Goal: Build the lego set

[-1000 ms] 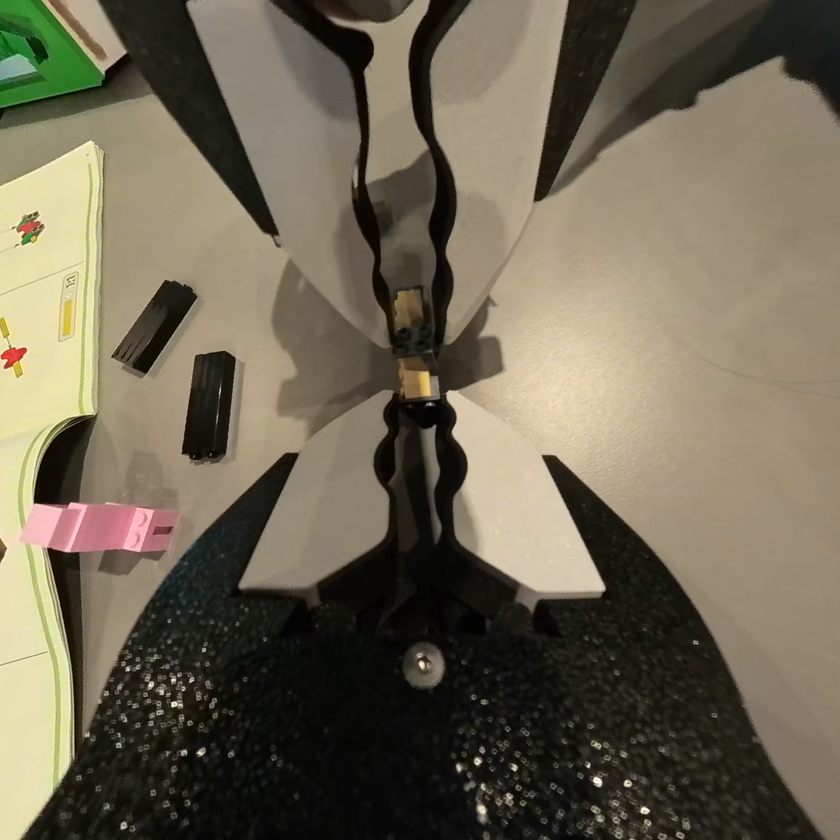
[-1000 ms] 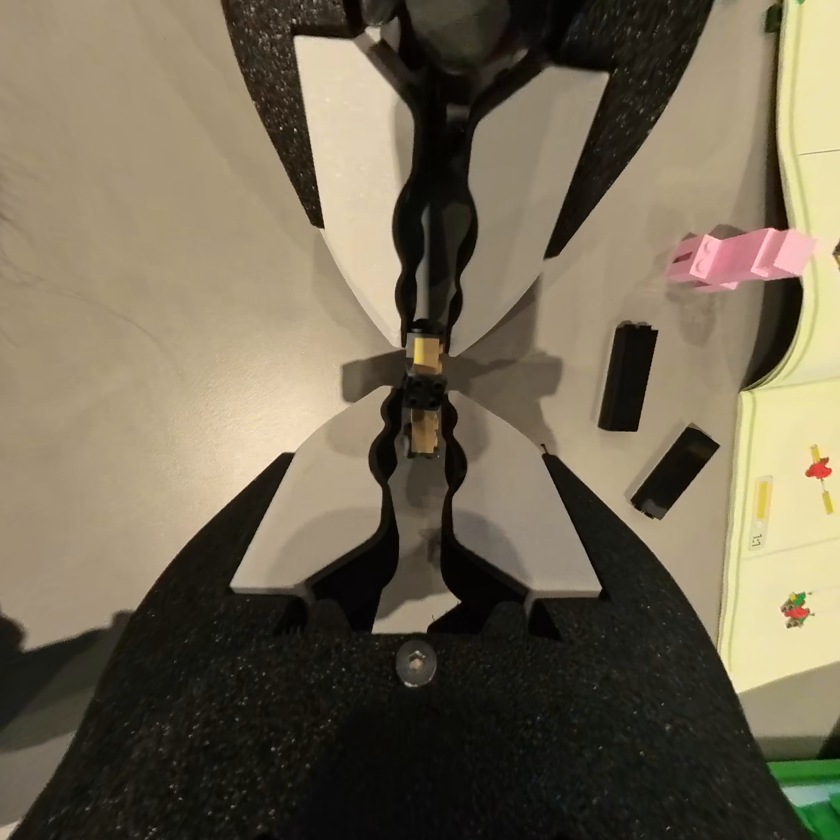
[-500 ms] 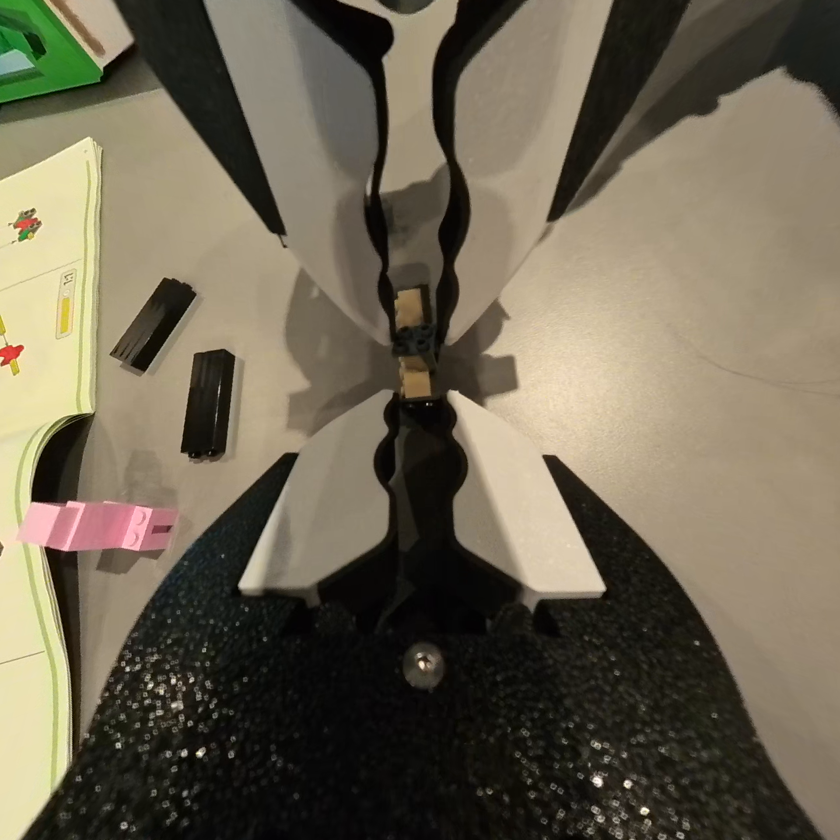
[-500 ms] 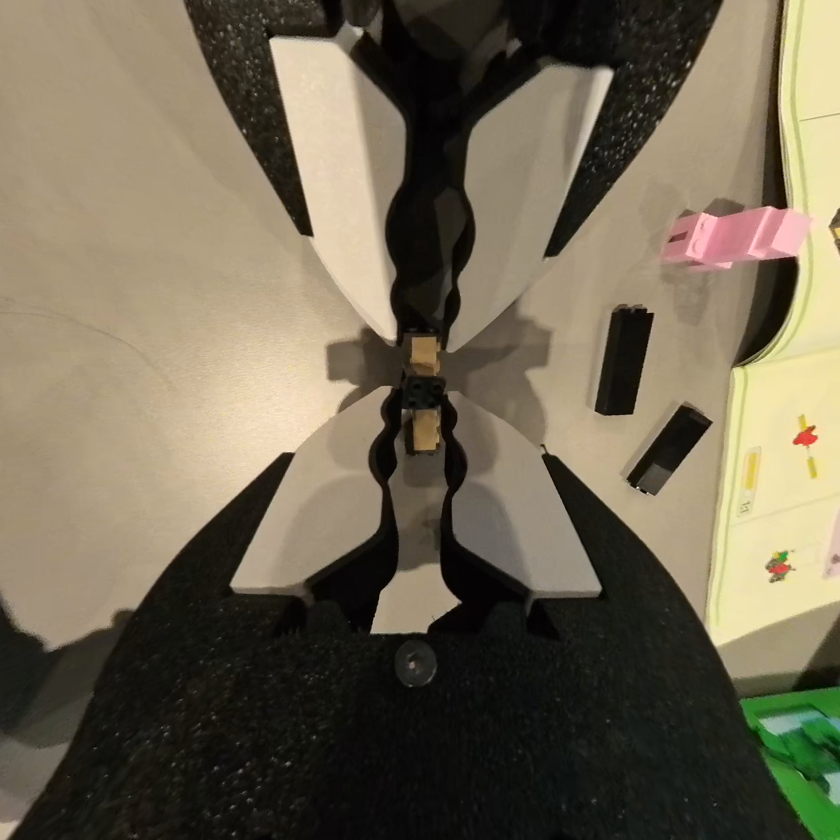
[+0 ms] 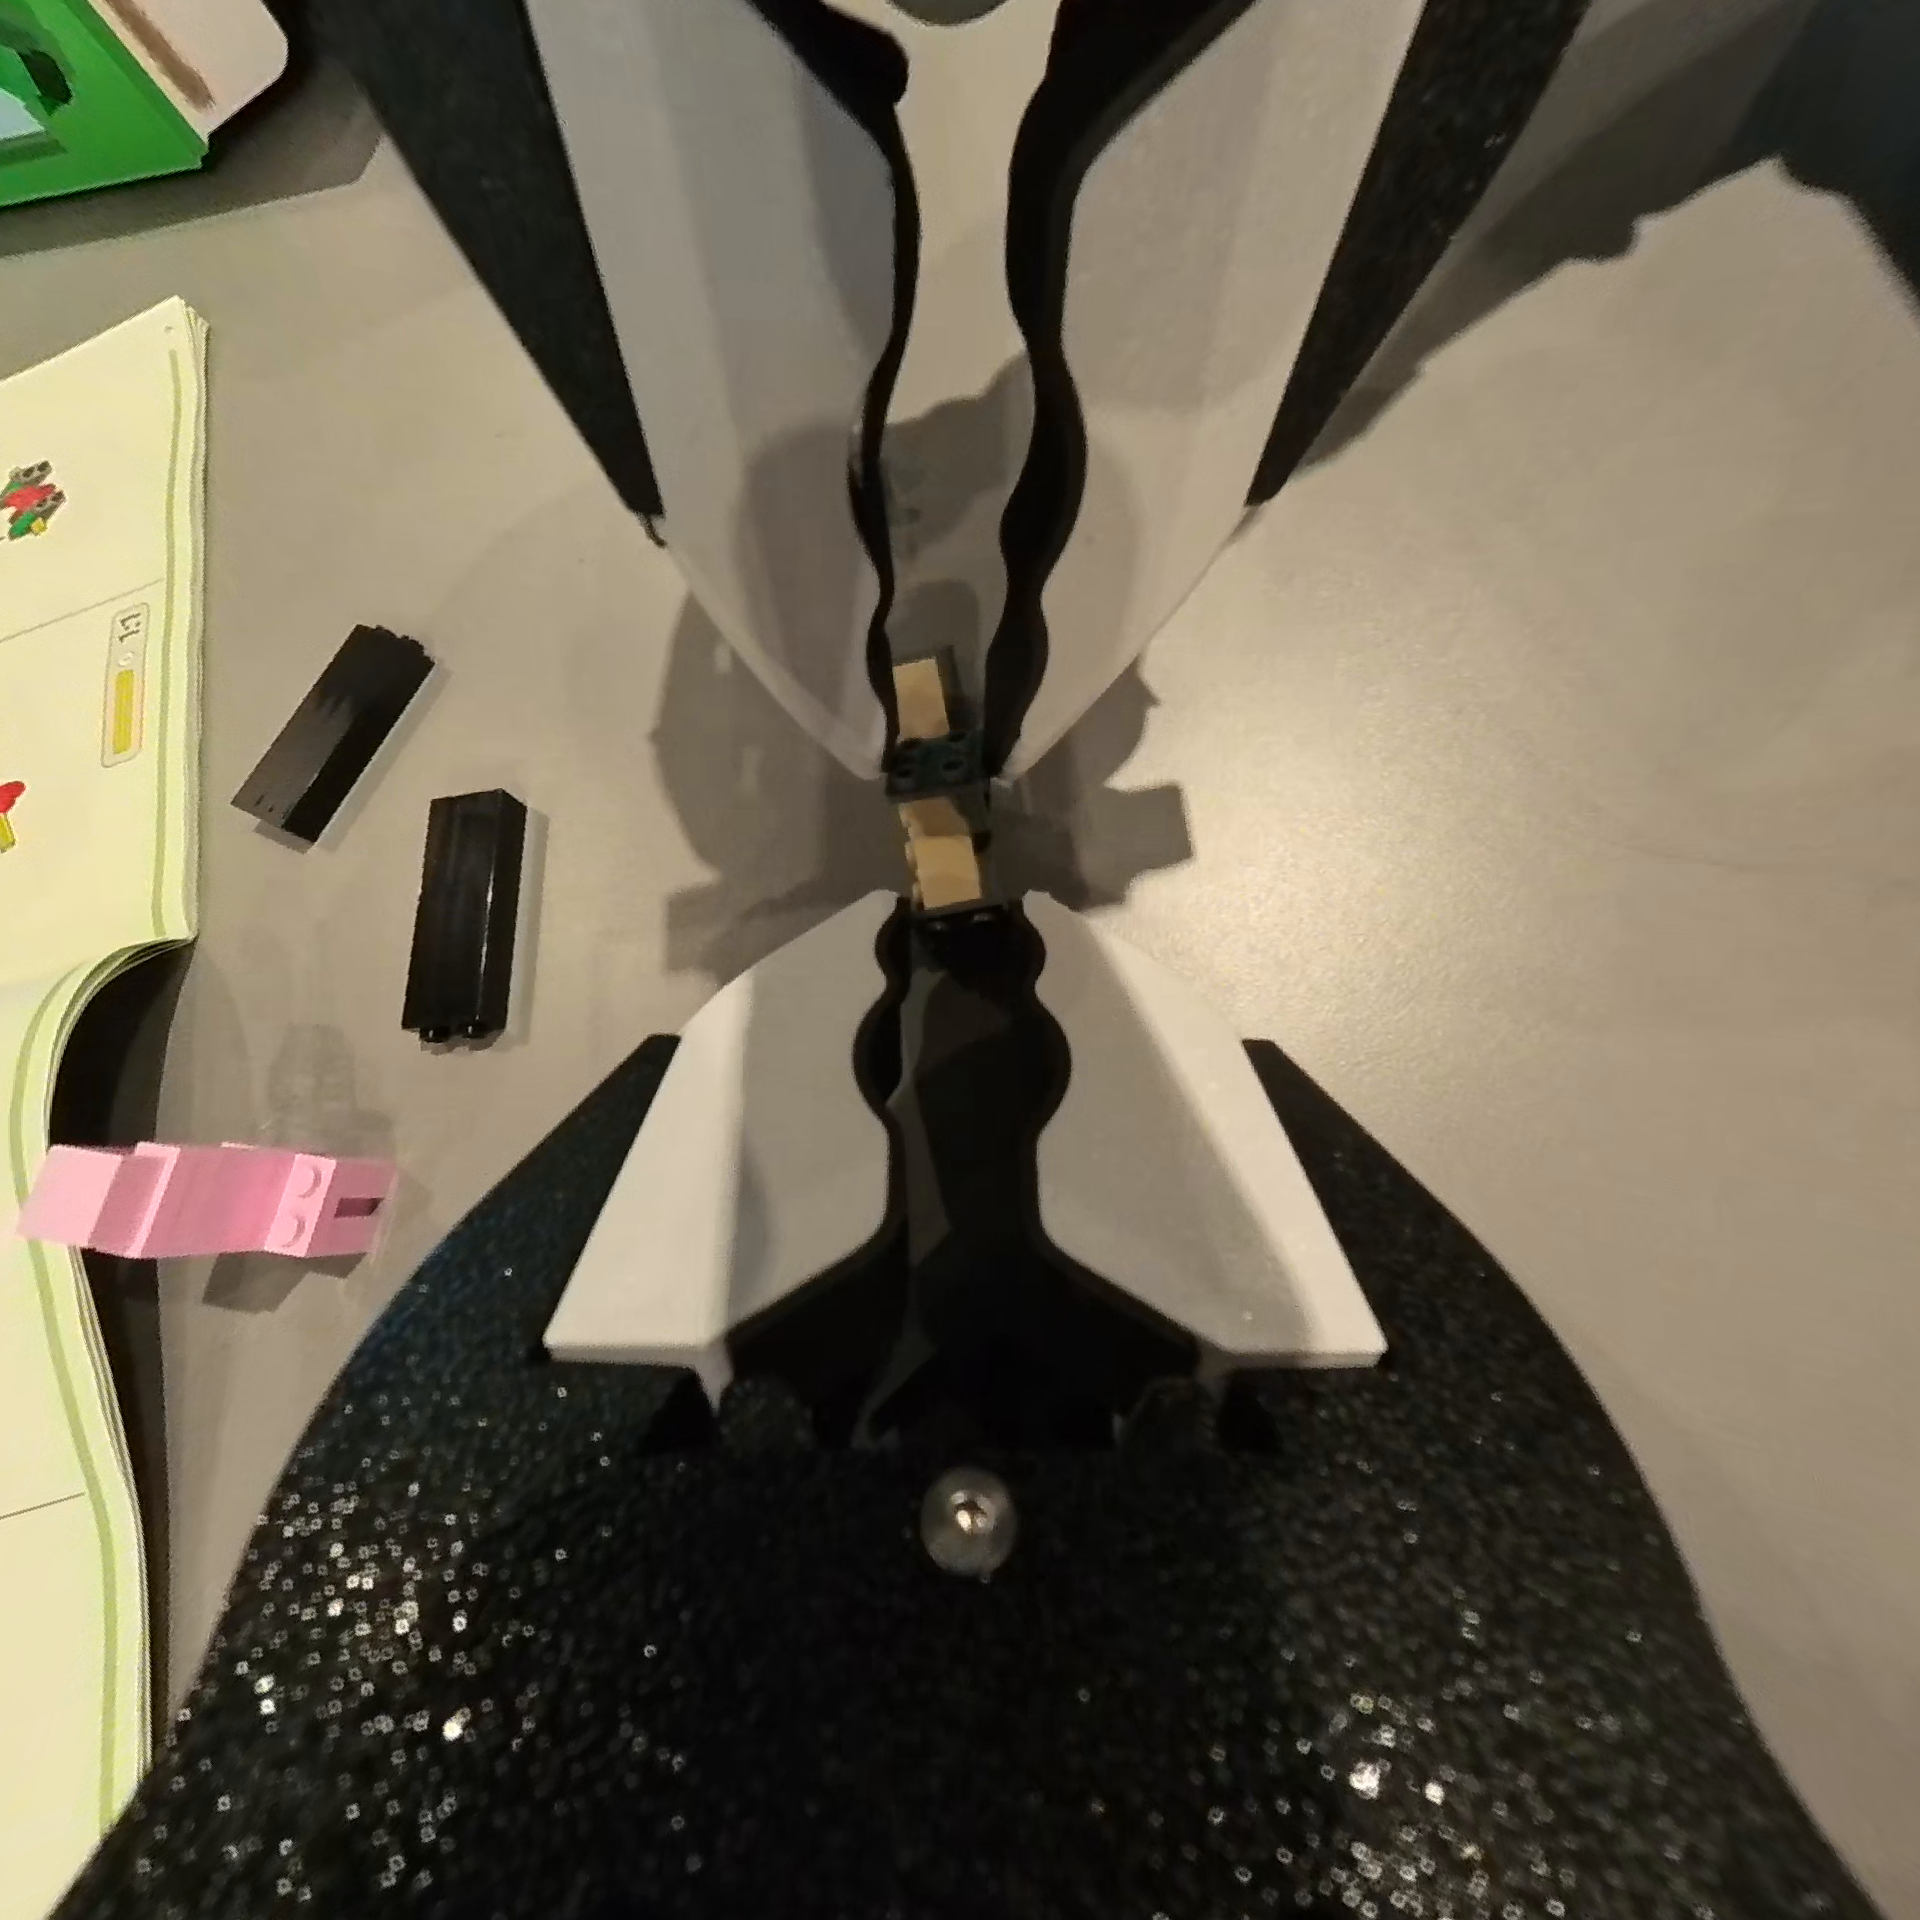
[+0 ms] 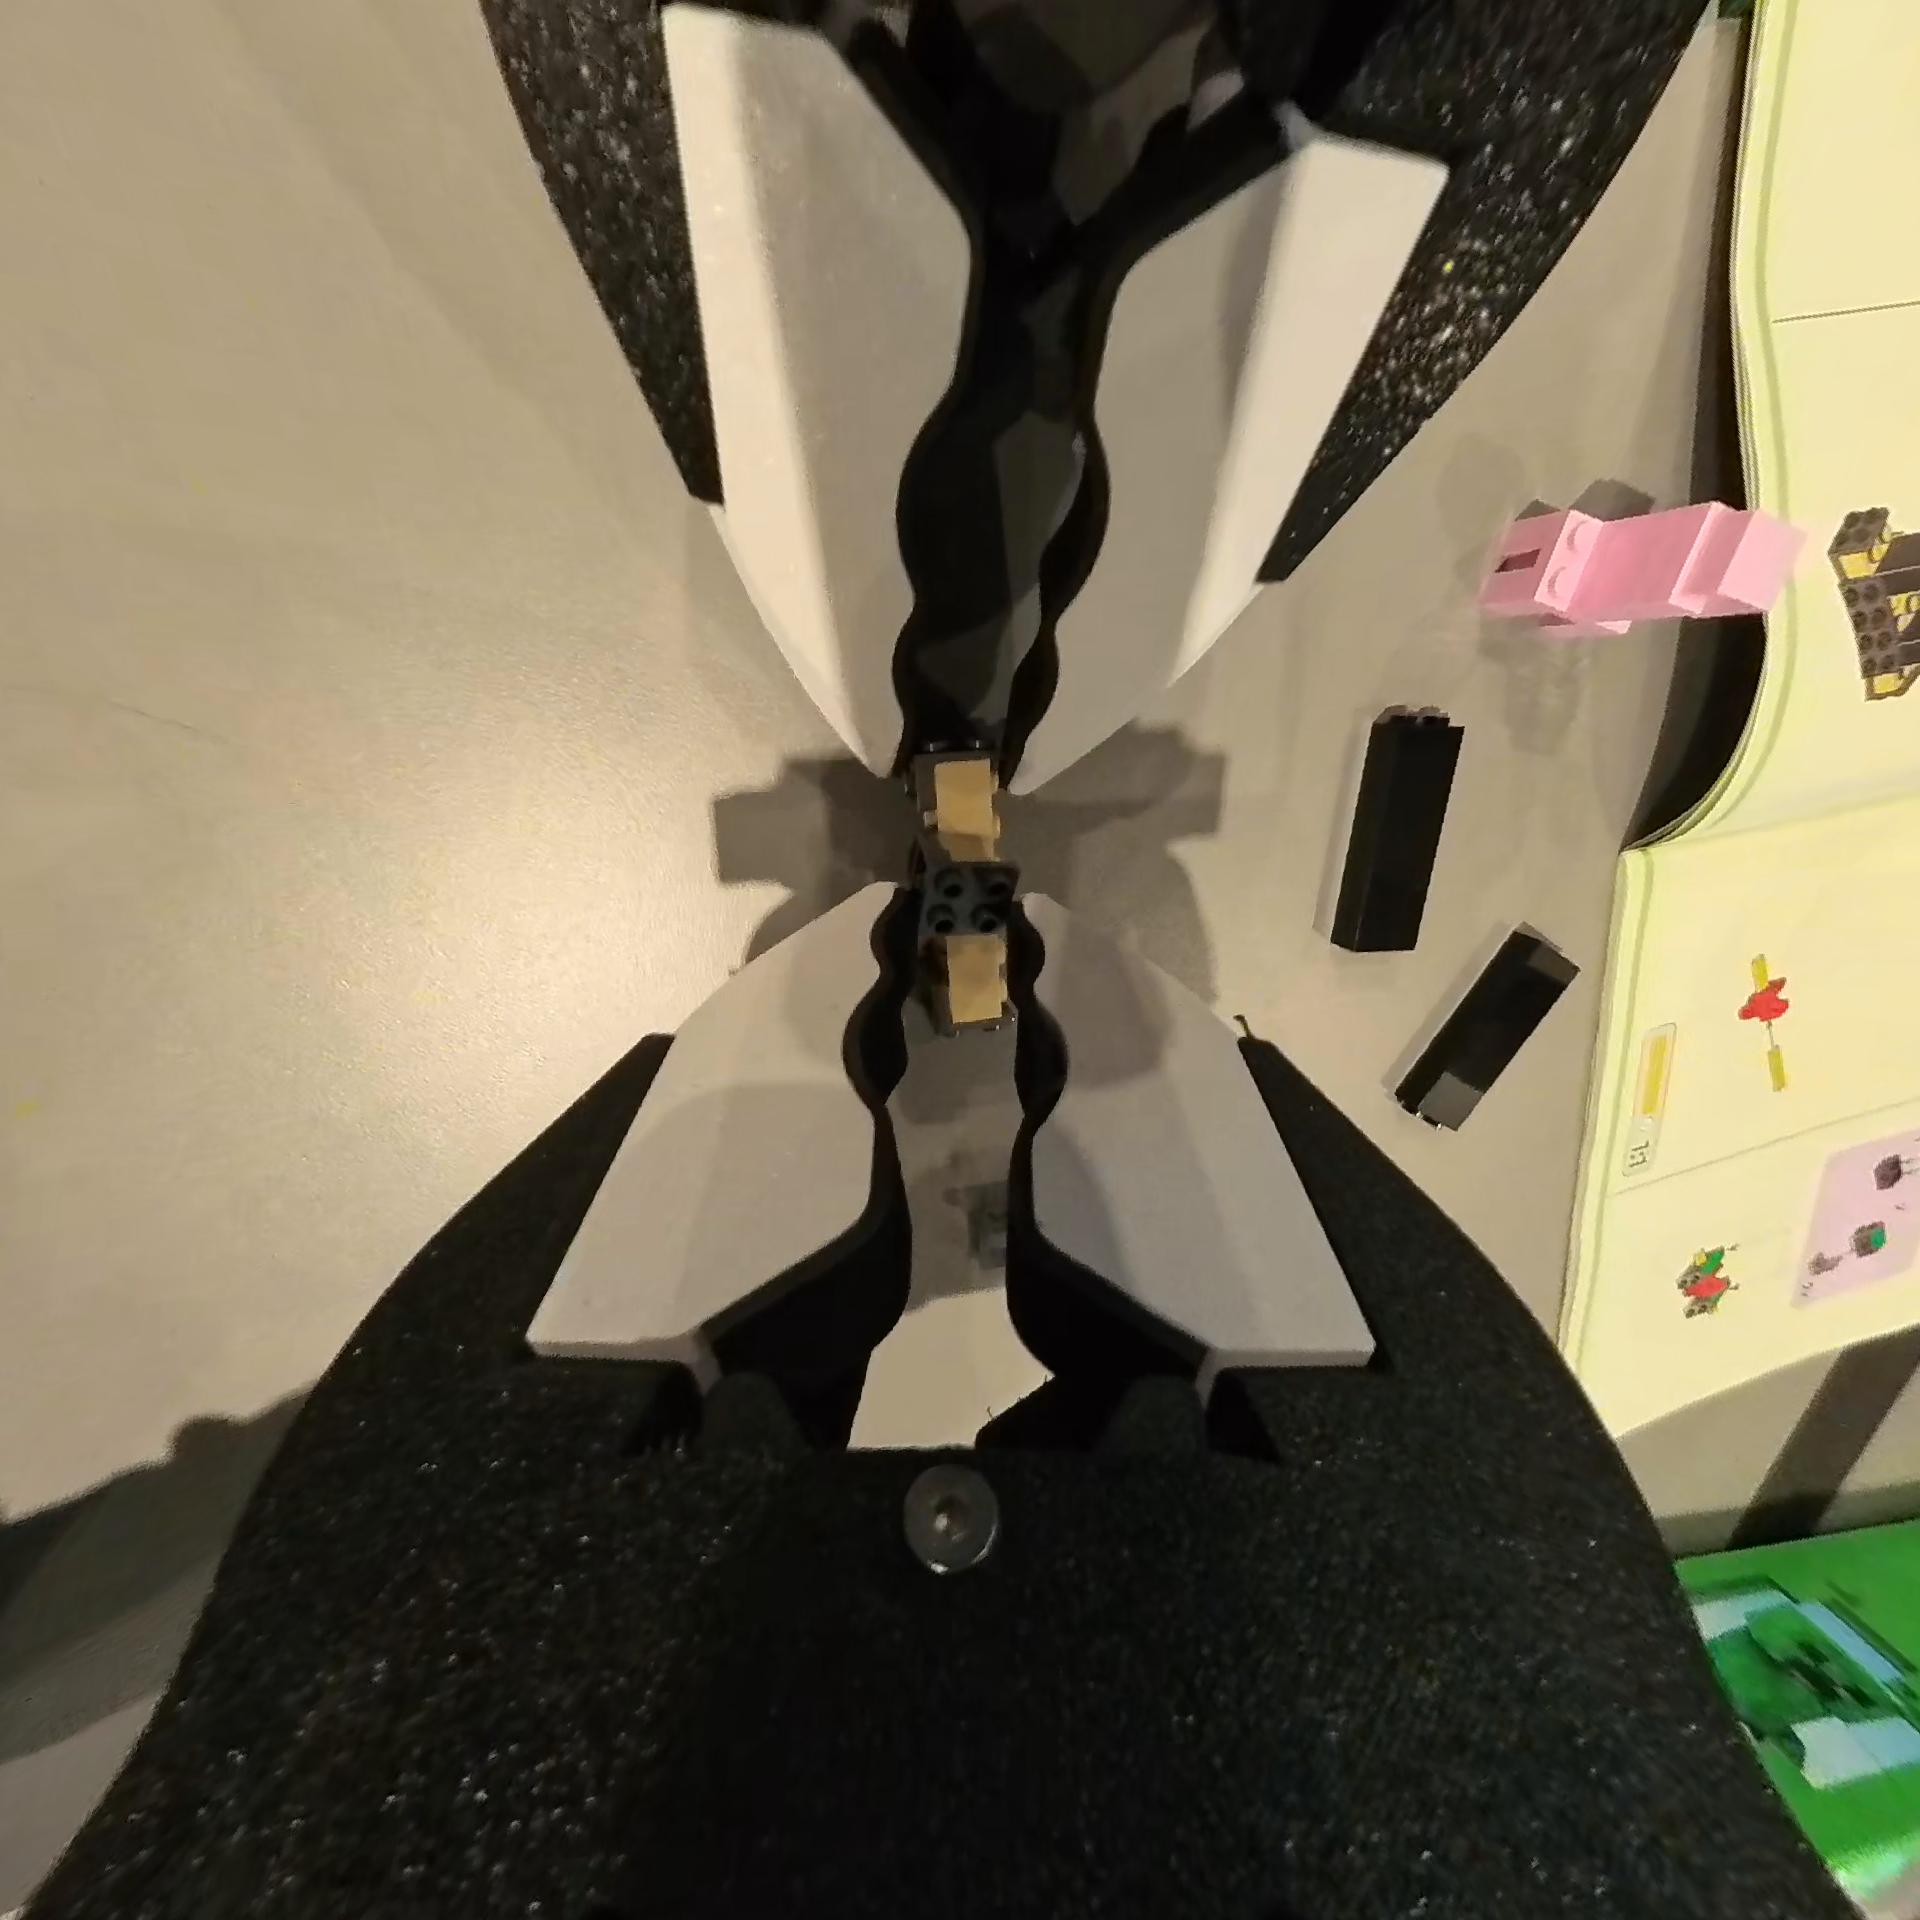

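A small black-and-tan lego assembly point(image 5: 940, 831) hangs just above the grey table, held between both grippers, which face each other tip to tip. My left gripper point(image 5: 956, 920) is shut on its black end. My right gripper point(image 6: 961, 914) is shut on the other end, where a tan piece point(image 6: 971, 982) sits behind a black studded plate point(image 6: 966, 899). The right gripper point(image 5: 940, 764) comes in from the top of the left wrist view, and the left gripper point(image 6: 956, 769) from the top of the right wrist view. I cannot tell how tightly the halves are joined.
Two long black bricks point(image 5: 332, 732) point(image 5: 468, 914) lie on the table beside the grippers, also in the right wrist view point(image 6: 1397, 831) point(image 6: 1486, 1029). A pink brick build point(image 5: 208, 1205) rests at the edge of an open instruction booklet point(image 5: 83, 623). A green box point(image 5: 83, 94) lies beyond.
Both grippers stay shut on the assembly. The facing gripper looms a little larger and more tilted in each view. The tan piece between the tips now sits slightly askew.
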